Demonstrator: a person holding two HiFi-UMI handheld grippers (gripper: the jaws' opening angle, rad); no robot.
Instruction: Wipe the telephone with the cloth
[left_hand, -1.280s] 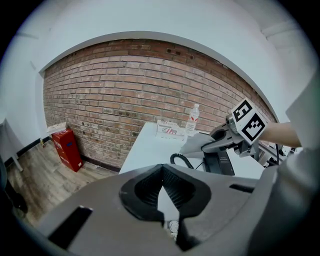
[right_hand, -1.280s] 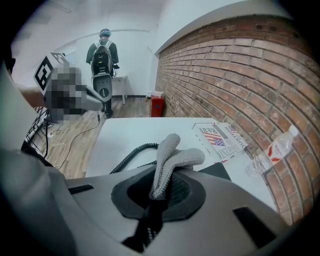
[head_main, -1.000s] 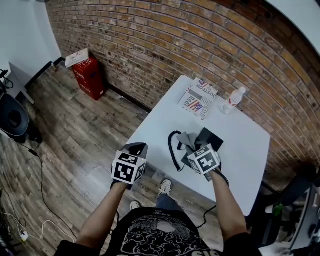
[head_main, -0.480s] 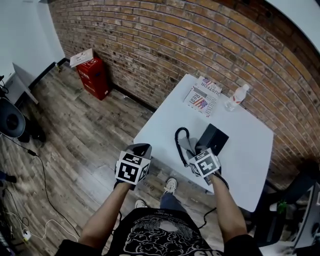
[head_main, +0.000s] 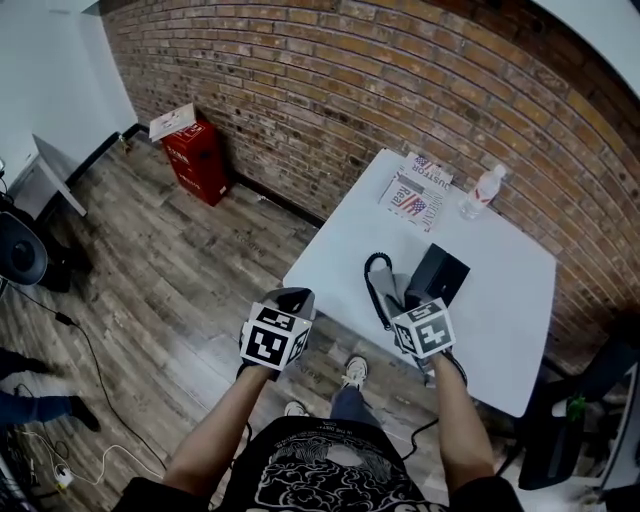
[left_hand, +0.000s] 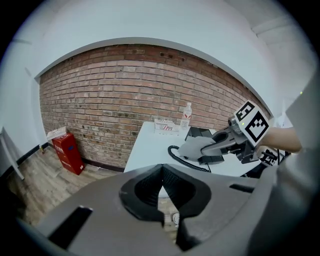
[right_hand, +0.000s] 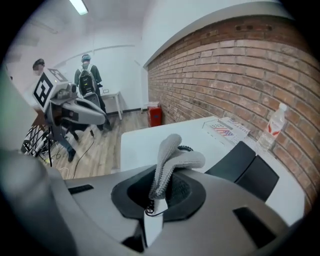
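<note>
Right gripper view: we note right gripper (right_hand: 161, 197) pinching cloth (right_hand: 172, 156) just beside telephone (right_hand: 244, 167), left gripper (left_hand: 161, 194) closed on nothing, well apart; wiping looks mostly undone.

1. The black desk telephone (head_main: 437, 275): near part hidden behind the right gripper (head_main: 402, 303), head view.
2. The grey knitted cloth (right_hand: 172, 159): lower end buried between that gripper's closed jaws.
3. The white flag-printed booklet (head_main: 413, 193): print too small to read.
4. The clear plastic bottle (head_main: 481, 191): label illegible.
5. The black object (head_main: 600, 375) at the right edge: cut off, kind undetermined.
</note>
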